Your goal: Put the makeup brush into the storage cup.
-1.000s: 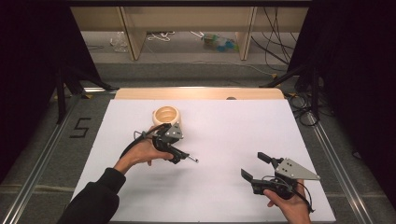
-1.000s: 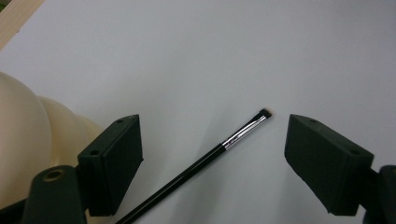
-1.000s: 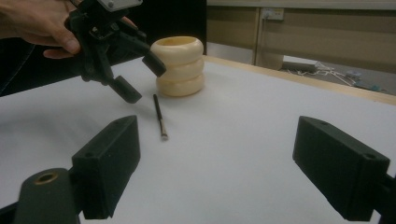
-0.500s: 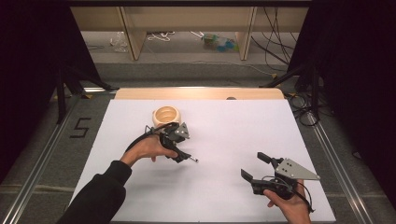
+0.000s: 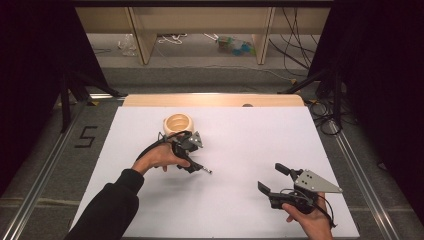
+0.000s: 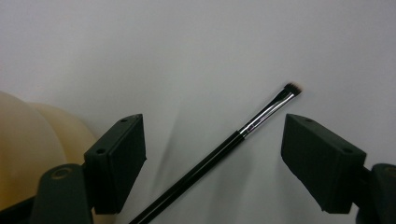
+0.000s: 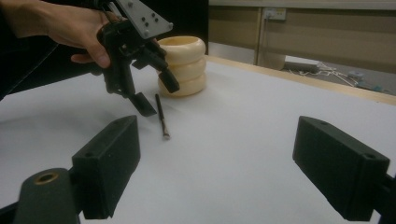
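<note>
From above, the left gripper (image 5: 186, 150) hovers over a thin brush (image 5: 200, 168) lying on the white desk (image 5: 250, 140), near a cream holder (image 5: 178, 123). Down its own view, wide fingers (image 6: 116, 158) straddle the brush untouched. The right gripper (image 7: 224, 158) gapes, well apart.

The left tongs (image 5: 187, 150) are black, with two blocky matte jaws whose flat faces carry small round screw holes. A grey three-cornered plate dotted with dark screws sits on top, and a black cable curves back from behind it. The right tongs (image 5: 274, 180) are built the same. Behind the left tongs, the arm wears a black sleeve (image 5: 107, 207).
</note>
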